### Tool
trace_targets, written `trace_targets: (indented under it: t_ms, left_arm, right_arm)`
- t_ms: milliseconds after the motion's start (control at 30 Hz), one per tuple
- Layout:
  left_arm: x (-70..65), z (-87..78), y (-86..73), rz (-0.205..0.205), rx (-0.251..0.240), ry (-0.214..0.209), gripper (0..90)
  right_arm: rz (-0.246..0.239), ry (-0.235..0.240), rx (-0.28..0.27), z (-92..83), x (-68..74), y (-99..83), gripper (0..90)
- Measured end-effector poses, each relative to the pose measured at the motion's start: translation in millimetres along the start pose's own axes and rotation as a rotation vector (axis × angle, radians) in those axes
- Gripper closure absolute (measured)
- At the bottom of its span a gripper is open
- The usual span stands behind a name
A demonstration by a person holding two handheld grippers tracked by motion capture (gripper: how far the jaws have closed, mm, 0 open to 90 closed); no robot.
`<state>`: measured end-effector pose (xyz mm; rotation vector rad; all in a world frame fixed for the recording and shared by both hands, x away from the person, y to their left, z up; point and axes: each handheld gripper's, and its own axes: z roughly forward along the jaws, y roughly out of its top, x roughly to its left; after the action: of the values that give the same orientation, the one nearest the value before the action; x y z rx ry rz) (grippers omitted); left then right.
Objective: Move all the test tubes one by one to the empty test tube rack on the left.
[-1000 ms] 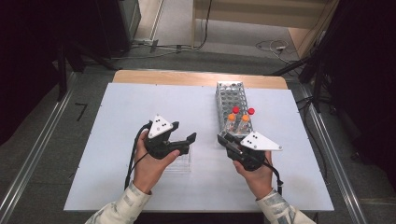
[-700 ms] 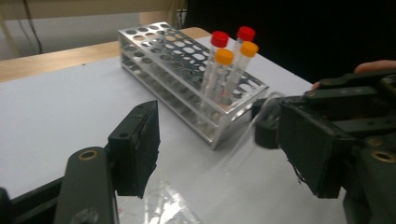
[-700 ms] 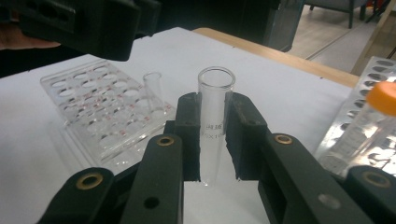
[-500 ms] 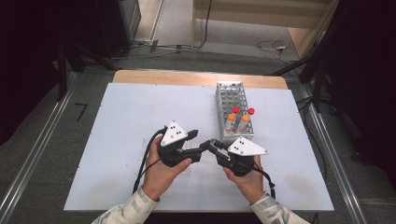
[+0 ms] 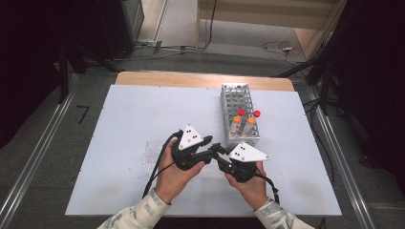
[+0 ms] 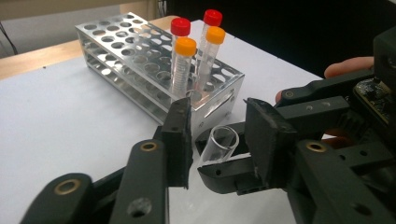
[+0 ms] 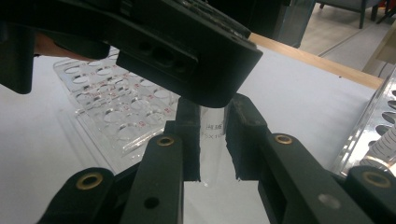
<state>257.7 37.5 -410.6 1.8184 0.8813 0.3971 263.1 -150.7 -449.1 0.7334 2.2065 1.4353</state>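
My right gripper [image 5: 220,151] pinches a clear, uncapped plastic tube [image 6: 220,143]; in the right gripper view the tube [image 7: 212,133] sits between my two black jaws with both pads pressed against its printed wall. In the left gripper view its open round mouth points toward me, and it lies just in front of the near end of the perforated metal tube rack [image 6: 140,56].

My left gripper [image 5: 206,144] meets the right one tip to tip above the white counter [image 5: 133,119], near its front edge. Its jaws have just been closing, with the tube's open end between them; a gap shows on either side of the rim, so they are spread around it, not yet pressing.

In the rack's near end stand four capped tubes: two with red caps [image 6: 180,26] behind and two with orange caps [image 6: 186,45] in front, all upright. In the high view the rack [image 5: 236,107] lies just beyond my grippers, a little to the right, lengthwise away from me.

A flat clear plastic rack with round holes and red markings [image 7: 116,107] lies on the counter to the left of my left hand [image 5: 174,174] in the high view. My right hand [image 5: 248,183] rests low over the counter's front.
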Motion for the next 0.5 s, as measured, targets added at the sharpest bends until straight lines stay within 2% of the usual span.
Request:
trace_targets:
  t_ms: [133,500]
  left_arm:
    - [0.8,0.2,-0.1,-0.005,0.013,-0.001,69.7]
    - [-2.7,2.4,-1.0,0.008,0.026,0.009,74.6]
  right_arm:
    - [-0.008,-0.008,-0.003,0.1,0.4,-0.2,72.9]
    - [-0.014,-0.017,-0.006,-0.3,1.2,-0.1,72.9]
